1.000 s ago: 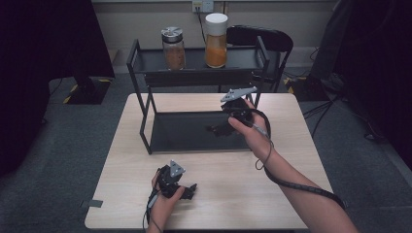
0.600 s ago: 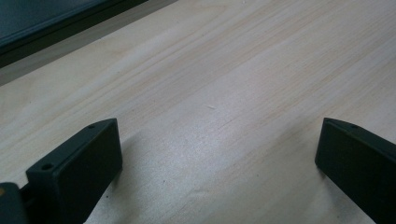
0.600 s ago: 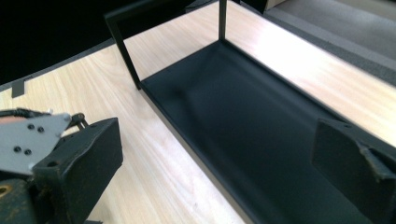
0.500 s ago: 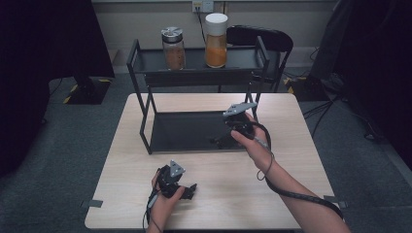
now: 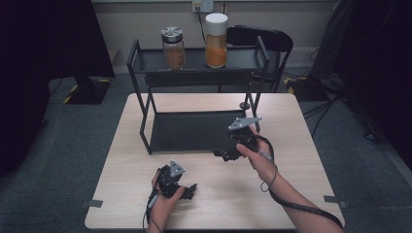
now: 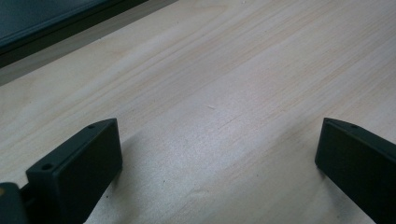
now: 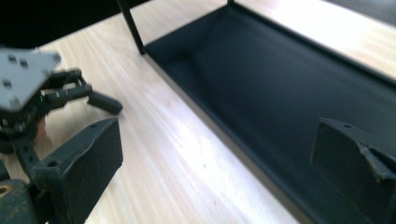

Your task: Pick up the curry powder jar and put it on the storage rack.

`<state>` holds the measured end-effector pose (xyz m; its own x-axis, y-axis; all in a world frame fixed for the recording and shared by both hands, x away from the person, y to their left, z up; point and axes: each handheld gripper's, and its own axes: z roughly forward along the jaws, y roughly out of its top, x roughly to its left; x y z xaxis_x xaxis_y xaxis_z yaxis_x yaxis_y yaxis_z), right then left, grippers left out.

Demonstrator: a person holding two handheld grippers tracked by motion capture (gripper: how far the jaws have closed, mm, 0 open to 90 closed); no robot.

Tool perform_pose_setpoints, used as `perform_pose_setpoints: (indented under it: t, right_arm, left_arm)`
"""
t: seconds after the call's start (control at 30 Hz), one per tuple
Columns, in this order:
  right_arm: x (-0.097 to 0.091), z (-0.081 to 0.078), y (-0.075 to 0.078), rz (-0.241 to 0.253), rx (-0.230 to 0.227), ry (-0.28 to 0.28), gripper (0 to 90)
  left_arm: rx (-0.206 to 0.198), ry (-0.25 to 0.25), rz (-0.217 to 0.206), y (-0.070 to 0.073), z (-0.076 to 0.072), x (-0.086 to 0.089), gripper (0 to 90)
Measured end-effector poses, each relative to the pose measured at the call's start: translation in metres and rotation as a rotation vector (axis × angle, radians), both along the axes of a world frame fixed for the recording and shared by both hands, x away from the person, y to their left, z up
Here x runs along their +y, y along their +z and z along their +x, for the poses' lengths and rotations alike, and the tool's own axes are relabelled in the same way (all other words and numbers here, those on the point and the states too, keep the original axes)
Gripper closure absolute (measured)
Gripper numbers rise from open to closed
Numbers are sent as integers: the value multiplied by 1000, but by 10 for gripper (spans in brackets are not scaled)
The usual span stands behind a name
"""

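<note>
Right hand-held gripper (image 5: 224, 154): jaws apart, nothing between them, hovering at the front edge of the black rack's (image 5: 194, 130) lower shelf, near the table's (image 5: 291, 126) middle. Left hand-held gripper (image 5: 190, 189): jaws apart, empty, low over bare wood near the table's front edge. Two jars (image 5: 174, 47) stand on the rack's top shelf.

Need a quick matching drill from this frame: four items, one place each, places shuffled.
Things:
1. white-lidded jar
2. metal-lidded jar
3. left gripper
4. right gripper

Places:
A. front edge of the rack's bottom shelf
B. top shelf, right
C. low on the table near its front edge
D. top shelf, left

Pairs: 1-B, 2-D, 3-C, 4-A
</note>
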<state>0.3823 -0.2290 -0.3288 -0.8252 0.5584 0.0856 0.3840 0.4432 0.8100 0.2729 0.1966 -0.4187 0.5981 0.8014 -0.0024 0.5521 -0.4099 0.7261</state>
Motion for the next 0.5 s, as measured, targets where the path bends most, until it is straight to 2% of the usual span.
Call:
perform_pose_setpoints:
  t: [0.3, 0.37, 0.5]
  right_arm:
    - [-20, -15, -31, 6, 18, 28, 17]
    - [-22, -20, -35, -8, 14, 33, 14]
    - [-30, -25, -43, -6, 26, 42, 16]
  left_arm:
    - [0, 0, 1, 0, 0, 0, 0]
    - [0, 0, 1, 0, 0, 0, 0]
    - [0, 0, 0, 0, 0, 0, 0]
